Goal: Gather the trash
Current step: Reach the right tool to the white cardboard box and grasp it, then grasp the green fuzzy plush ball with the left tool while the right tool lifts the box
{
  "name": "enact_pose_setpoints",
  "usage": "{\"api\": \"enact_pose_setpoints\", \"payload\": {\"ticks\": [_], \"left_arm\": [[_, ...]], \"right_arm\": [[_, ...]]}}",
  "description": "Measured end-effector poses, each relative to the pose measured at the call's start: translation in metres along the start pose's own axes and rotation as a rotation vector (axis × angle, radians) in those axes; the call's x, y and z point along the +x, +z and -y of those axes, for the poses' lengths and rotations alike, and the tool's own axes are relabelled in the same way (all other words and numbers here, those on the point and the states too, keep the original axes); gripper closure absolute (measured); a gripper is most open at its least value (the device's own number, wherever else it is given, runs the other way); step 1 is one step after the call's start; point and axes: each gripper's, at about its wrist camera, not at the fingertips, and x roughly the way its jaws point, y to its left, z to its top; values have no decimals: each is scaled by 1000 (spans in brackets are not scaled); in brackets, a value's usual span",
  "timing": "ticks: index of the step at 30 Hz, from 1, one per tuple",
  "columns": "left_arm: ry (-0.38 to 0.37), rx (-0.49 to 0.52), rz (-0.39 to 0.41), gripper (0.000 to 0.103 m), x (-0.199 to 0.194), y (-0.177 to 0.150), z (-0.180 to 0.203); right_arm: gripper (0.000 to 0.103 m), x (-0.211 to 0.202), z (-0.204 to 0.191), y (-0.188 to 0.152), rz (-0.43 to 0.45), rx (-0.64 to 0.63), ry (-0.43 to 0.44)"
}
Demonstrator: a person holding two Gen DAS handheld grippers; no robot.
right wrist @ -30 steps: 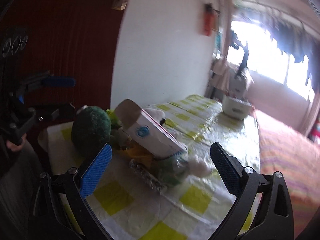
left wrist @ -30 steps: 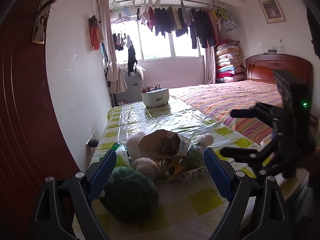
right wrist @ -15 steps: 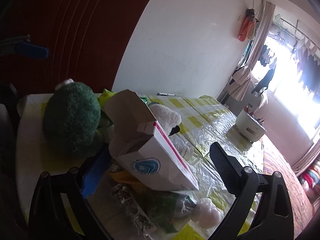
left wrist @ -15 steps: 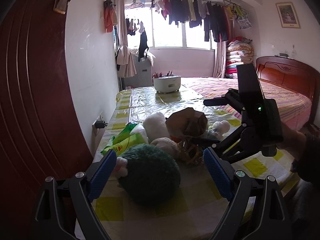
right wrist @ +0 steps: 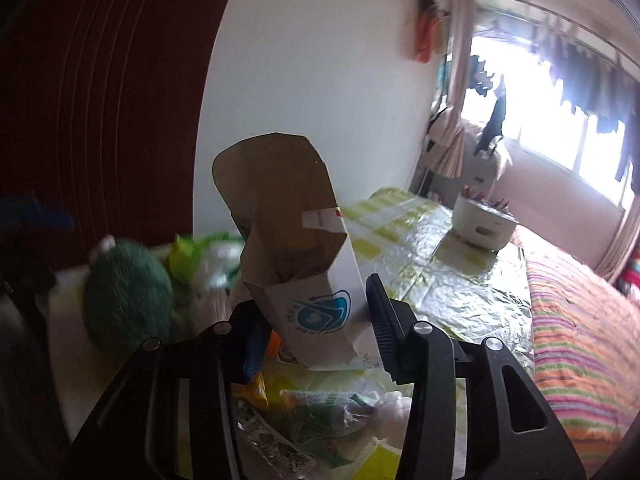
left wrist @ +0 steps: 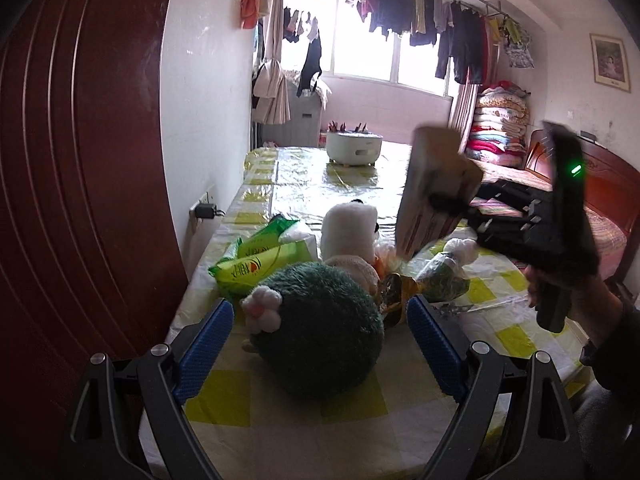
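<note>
A bedroom table (left wrist: 280,412) under a yellow-and-white checked cloth with a clear plastic cover runs along a white wall toward a bright window hung with laundry.

Above the table's near end, an opened cardboard carton (right wrist: 304,264) is up in the air, clear of the clutter. Its long axis stands nearly upright, tilted a little; the torn-open brown end with its flaps points up and the closed white end points down. A round blue emblem with small blue characters is printed low on its white face, too blurred to read; a red-and-white strip runs by the opening.

The right gripper (right wrist: 316,316) has the carton's lower part between its closing jaws, both pads pressed on its sides. From the left wrist view the carton (left wrist: 436,184) hangs above a heap of crumpled wrappers (left wrist: 400,292).

The left gripper (left wrist: 320,348) is spread wide with nothing in it, low over a dark green plush toy (left wrist: 320,328). Behind the toy lie green tissue packs (left wrist: 260,260) bearing red characters I cannot read, and a white plush toy (left wrist: 350,232). A white pot (left wrist: 354,148) sits at the far end; a striped bed (right wrist: 580,340) stands beside the table.
</note>
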Motion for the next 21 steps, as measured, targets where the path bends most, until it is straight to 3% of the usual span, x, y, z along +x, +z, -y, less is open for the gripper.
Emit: {"api": "enact_pose_setpoints", "payload": {"ticks": [8,15,17,21], "left_arm": [[-47,-90,-128,17,30,-6,-10],[0,-210,-239,17,67,-10,-17],[-29,-237,-266,17,75,-12,-17],[-1,-228,-255,17,81,-12,-9]], "right_arm": [[58,-73,5,13,183,110,32],[58,-99,4,9,227,148,65],[57,-106,6,6,232,157,59],[57,-120,12,-1,240,180,30]]}}
